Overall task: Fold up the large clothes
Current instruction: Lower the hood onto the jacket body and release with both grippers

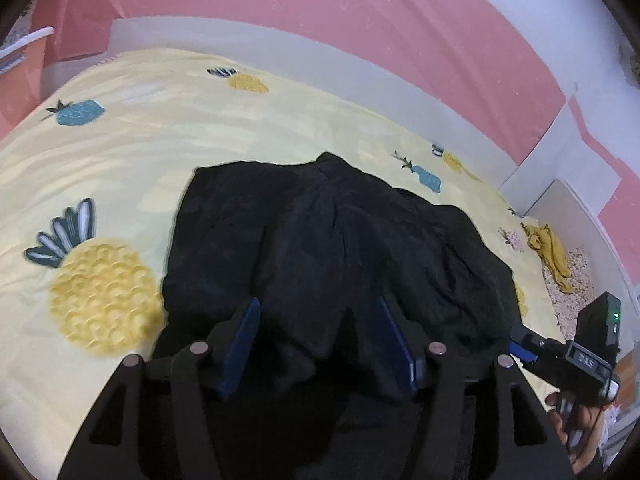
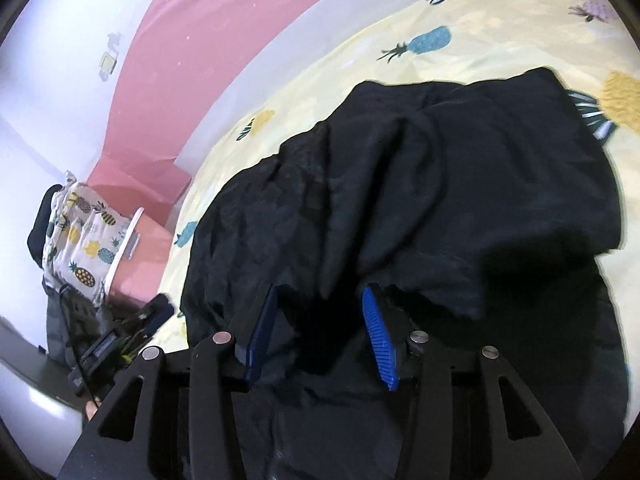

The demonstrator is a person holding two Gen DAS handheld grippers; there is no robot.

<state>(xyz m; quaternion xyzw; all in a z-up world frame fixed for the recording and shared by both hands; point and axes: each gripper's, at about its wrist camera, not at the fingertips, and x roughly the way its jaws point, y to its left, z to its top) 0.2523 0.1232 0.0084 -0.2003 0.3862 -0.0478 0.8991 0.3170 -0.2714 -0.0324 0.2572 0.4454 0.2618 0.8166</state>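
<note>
Black garment heaped on the pineapple bedspread

The right gripper (image 2: 320, 300) stood with its blue pads (image 2: 380, 340) parted over the rumpled black garment (image 2: 460, 184); the yellow bedspread (image 2: 500, 40) lay beneath it; the left gripper (image 2: 128, 332) showed at the lower left, near a pineapple-print cloth (image 2: 86, 248).

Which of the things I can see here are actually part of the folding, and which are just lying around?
Part of the job:
- black garment, bunched on the bed
- left gripper, open over it
- right gripper, open over it

Just lying about:
- pineapple-print bedspread beneath the garment
- crumpled mustard cloth at the bed's edge
- pineapple-print fabric beside the bed
</note>
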